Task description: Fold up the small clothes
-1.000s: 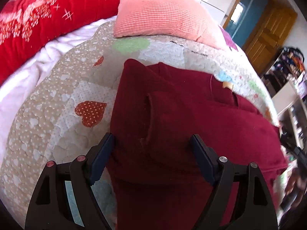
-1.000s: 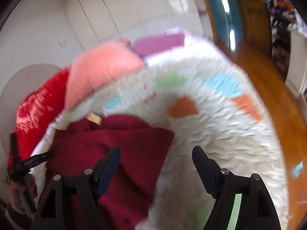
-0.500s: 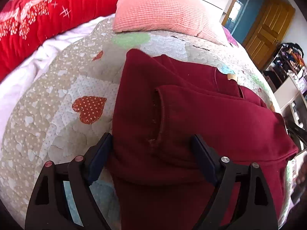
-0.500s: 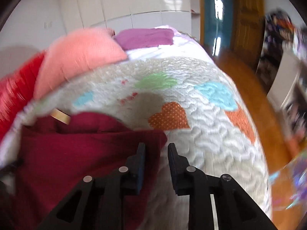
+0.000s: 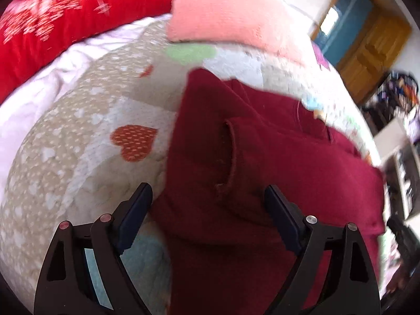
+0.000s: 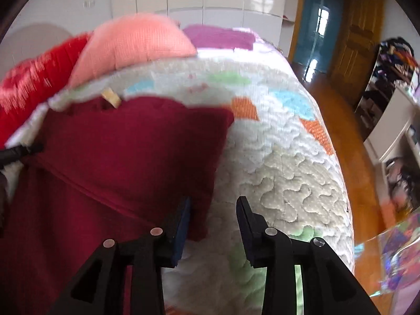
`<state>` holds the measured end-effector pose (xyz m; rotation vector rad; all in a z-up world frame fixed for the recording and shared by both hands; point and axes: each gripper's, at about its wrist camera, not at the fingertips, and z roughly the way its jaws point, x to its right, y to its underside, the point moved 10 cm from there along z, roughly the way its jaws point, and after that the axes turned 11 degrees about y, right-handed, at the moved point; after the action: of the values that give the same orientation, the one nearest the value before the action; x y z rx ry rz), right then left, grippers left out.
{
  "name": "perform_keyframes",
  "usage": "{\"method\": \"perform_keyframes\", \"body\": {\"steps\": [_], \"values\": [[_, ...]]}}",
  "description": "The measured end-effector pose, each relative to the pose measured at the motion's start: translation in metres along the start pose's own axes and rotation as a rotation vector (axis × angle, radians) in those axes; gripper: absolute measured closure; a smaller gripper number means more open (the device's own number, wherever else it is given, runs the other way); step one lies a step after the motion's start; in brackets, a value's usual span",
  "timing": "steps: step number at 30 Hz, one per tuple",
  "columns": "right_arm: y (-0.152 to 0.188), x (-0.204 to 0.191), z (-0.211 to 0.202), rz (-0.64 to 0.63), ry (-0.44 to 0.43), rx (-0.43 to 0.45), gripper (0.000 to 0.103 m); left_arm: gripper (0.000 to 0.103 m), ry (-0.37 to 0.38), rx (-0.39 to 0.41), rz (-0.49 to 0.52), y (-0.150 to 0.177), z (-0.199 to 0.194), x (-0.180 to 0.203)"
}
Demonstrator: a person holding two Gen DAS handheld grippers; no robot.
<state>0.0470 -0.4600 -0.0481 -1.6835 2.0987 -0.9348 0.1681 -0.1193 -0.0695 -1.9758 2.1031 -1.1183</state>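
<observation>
A dark red garment (image 5: 262, 170) lies spread on a quilted bedspread (image 5: 78, 157), with a sleeve folded across its body and the cuff (image 5: 231, 155) facing up. A small tan label (image 6: 111, 97) shows at its collar. My left gripper (image 5: 207, 194) hangs just over the near part of the garment, jaws wide, the folded sleeve between them without pad contact. In the right wrist view the garment (image 6: 118, 157) fills the left half. My right gripper (image 6: 214, 202) is at its right edge with jaws opening; the edge rests by the left finger (image 6: 183, 218), unpinched.
A pink pillow (image 5: 223, 8) and a red patterned blanket (image 5: 65, 13) lie at the head of the bed. The quilt (image 6: 288, 170) drops off to a wooden floor (image 6: 354, 144) on the right. White shelves (image 6: 393, 131) with clutter and a wooden door (image 5: 367, 47) stand beyond.
The right gripper closed to a narrow gap at the garment's right corner, then slid nearer along that edge and opened partway. The left gripper stayed over the folded sleeve, jaws slightly wider.
</observation>
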Motion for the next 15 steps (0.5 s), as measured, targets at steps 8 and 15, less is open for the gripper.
{"method": "perform_keyframes", "body": {"steps": [8, 15], "values": [[0.023, -0.03, 0.022, -0.058, -0.001, -0.05, 0.067, 0.015, -0.04, -0.037, 0.004, 0.011, 0.004, -0.006], [0.032, -0.004, -0.018, 0.118, -0.084, -0.04, 0.057, 0.015, 0.026, -0.037, -0.03, 0.033, -0.041, -0.008]]}}
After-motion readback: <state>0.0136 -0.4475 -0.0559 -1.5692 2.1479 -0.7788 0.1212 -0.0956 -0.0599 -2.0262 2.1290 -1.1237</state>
